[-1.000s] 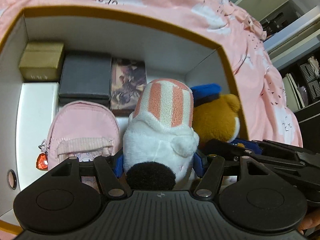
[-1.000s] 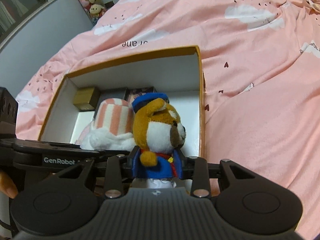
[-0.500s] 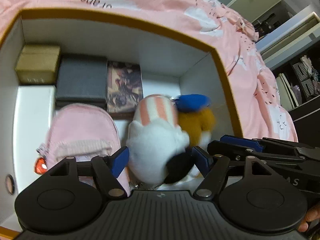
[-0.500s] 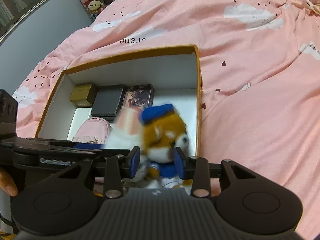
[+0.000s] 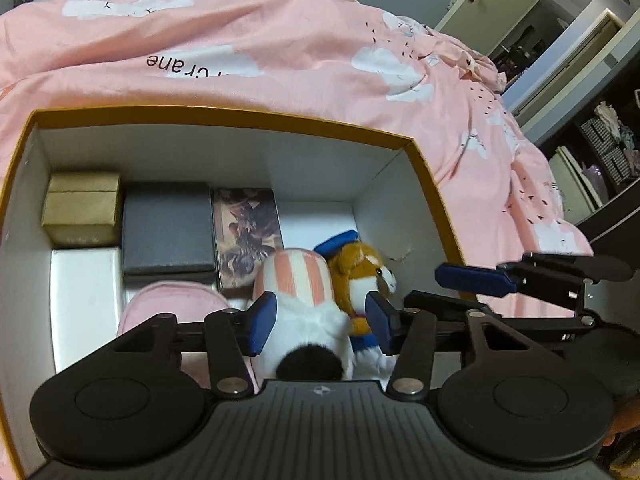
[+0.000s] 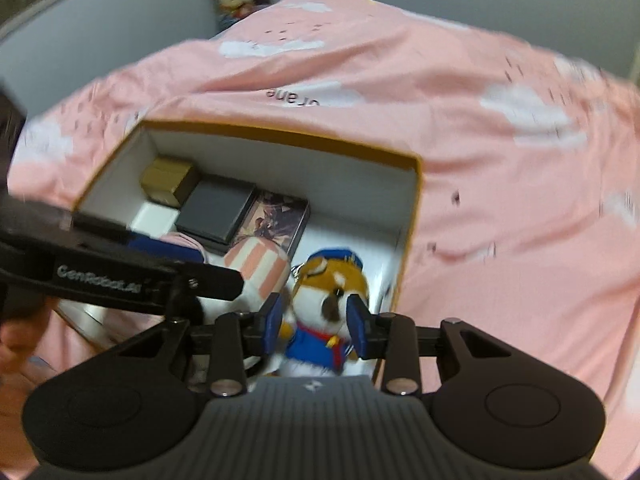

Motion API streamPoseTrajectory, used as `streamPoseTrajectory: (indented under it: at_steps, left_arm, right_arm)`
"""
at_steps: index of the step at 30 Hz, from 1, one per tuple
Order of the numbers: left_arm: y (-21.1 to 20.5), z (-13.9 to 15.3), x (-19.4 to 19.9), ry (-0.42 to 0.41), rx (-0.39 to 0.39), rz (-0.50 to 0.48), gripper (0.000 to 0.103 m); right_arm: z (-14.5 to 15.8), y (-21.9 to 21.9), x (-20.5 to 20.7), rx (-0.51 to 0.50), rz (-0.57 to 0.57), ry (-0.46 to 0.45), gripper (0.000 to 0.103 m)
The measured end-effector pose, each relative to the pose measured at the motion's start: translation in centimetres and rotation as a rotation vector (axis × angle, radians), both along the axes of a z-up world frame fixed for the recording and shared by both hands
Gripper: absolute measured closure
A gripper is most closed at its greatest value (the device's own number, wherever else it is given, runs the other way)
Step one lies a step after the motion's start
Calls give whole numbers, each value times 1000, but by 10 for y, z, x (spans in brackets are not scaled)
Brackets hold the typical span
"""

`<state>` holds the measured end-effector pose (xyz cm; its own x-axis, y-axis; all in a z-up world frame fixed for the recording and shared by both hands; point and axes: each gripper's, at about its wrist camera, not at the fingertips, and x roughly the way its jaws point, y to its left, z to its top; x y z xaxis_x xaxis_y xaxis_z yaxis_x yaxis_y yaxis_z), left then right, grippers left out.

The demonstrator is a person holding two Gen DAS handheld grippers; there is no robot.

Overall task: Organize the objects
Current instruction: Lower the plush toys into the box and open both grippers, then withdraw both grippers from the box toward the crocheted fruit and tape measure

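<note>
Orange-rimmed box (image 5: 424, 168) on pink bedspread (image 5: 280, 52). Far row taken: tan box (image 5: 82, 206), grey box (image 5: 166, 232), picture card (image 5: 246, 236). Pink pouch (image 5: 168, 304) near left. Bare white floor only at far right corner, beside right wall.

Left gripper (image 5: 320, 322): jaws just closing, half spread around striped plush (image 5: 296, 284); pads beside its white body, contact unclear.

Right gripper (image 6: 314, 326): jaws narrow, flanking dog plush (image 6: 328, 284) at neck; view blurred, cannot tell if pinching. Both plushes stand in box, touching.

Striped white plush (image 5: 296, 300) and blue-capped brown dog plush (image 6: 328, 292) stand side by side inside box (image 5: 240, 118).
</note>
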<state>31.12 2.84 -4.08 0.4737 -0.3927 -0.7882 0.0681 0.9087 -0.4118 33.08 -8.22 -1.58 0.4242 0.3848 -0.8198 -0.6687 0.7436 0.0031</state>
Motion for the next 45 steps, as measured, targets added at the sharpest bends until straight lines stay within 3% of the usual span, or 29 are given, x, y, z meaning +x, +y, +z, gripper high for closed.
streamPoseTrajectory:
  at_steps: [2, 9, 16, 19, 22, 24, 32, 39, 45]
  left_arm:
    - [-1, -5, 5, 10, 16, 5, 49]
    - [8, -16, 14, 35, 19, 14, 57]
    - [10, -19, 12, 42, 1, 7, 58]
    - [9, -20, 11, 42, 2, -1, 61]
    - [8, -22, 9, 62, 1, -7, 63]
    - [5, -28, 8, 91, 5, -19, 70]
    - [4, -26, 3, 46, 18, 9, 69]
    - [6, 9, -28, -84, 12, 24, 60]
    - [-3, 40, -77, -181, 12, 4, 59]
  right_arm:
    - [-7, 11, 3, -50, 55, -31, 65]
    - [-30, 31, 28, -112, 126, -12, 66]
    - [-40, 46, 26, -206, 173, -72, 69]
    - [-40, 45, 23, -231, 188, -60, 88]
    - [-43, 40, 23, -198, 204, 49, 88]
    - [-44, 40, 18, -203, 215, 40, 88]
    - [-40, 35, 13, -185, 186, 17, 87]
    - [-3, 10, -9, -63, 109, -31, 85]
    - [30, -29, -52, 111, 42, -73, 72]
